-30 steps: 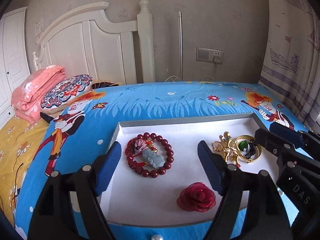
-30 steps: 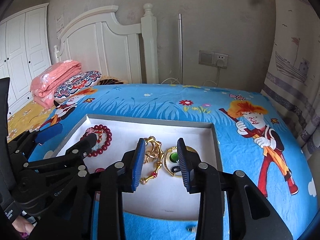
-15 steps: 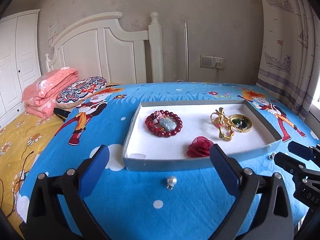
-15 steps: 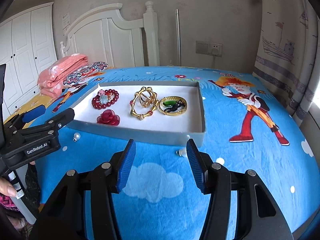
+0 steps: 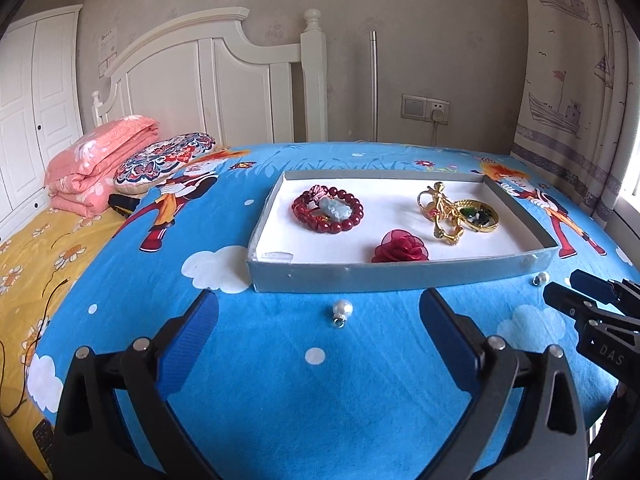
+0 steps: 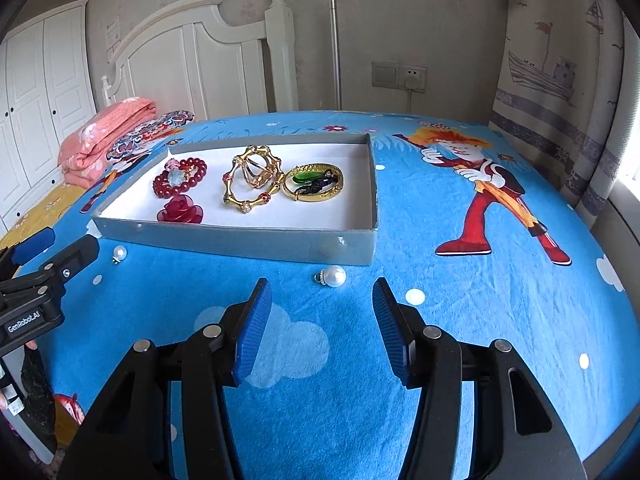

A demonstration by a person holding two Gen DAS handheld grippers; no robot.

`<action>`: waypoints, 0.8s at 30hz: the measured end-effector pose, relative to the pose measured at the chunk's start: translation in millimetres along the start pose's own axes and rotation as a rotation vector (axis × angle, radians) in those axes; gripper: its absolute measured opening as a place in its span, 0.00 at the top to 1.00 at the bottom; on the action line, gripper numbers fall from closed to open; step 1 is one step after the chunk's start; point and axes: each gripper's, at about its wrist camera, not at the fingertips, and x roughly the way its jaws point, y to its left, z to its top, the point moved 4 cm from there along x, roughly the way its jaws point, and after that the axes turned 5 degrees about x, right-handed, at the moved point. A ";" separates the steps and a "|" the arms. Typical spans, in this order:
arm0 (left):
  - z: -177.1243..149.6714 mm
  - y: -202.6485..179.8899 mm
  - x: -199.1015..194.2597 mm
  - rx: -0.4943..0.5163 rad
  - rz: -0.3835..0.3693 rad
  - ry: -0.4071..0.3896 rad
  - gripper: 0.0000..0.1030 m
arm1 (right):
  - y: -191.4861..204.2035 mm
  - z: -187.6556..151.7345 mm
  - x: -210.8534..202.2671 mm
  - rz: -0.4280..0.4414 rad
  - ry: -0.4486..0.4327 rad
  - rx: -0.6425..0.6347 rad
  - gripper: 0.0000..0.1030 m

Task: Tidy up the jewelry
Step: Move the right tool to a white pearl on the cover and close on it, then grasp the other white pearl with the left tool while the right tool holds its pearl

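A shallow grey box (image 5: 400,276) (image 6: 240,238) with a white floor lies on the blue bedspread. It holds a red bead bracelet (image 5: 327,214) (image 6: 180,178), a red fabric rose (image 5: 401,247) (image 6: 180,211), gold bangles (image 5: 440,216) (image 6: 254,184) and a gold ring with a green stone (image 5: 478,216) (image 6: 316,184). Two pearl pendants lie outside, in front of the box: one (image 5: 342,309) (image 6: 119,253) ahead of my open, empty left gripper (image 5: 316,340), one (image 6: 334,277) (image 5: 540,279) just ahead of my open, empty right gripper (image 6: 322,320).
A white headboard (image 5: 208,80), a folded pink quilt (image 5: 96,168) and a patterned pillow (image 5: 164,160) are at the far left. A curtain (image 5: 580,80) hangs at the right. A wall socket (image 5: 426,108) sits behind the bed.
Both grippers have pulled back from over the box to the near side of it. The two pearl pendants on the bedspread have come into view. The right gripper's jaws have opened wider.
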 end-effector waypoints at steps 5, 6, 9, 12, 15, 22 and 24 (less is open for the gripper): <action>0.5 4.3 2.5 -0.012 0.003 0.015 0.05 | 0.7 8.3 13.0 -0.026 0.054 0.007 0.65; 0.6 5.1 3.3 -0.014 0.002 0.019 0.05 | 1.3 9.6 14.9 -0.033 0.060 0.004 0.66; 0.6 6.4 5.3 -0.017 0.003 0.027 0.05 | 1.3 10.7 23.5 -0.051 0.093 0.004 0.72; -1.0 7.0 7.0 -0.017 0.002 0.035 0.05 | 0.0 10.5 27.8 -0.053 0.115 0.005 0.73; -2.1 6.7 9.1 -0.016 0.001 0.044 0.05 | 2.3 9.8 28.3 -0.060 0.112 -0.012 0.84; -4.2 5.1 14.4 -0.009 -0.007 0.069 0.06 | 3.4 8.0 18.4 -0.063 0.062 -0.020 0.84; -3.8 4.2 17.4 -0.012 -0.021 0.085 0.06 | 3.4 5.4 13.7 -0.053 0.050 -0.010 0.84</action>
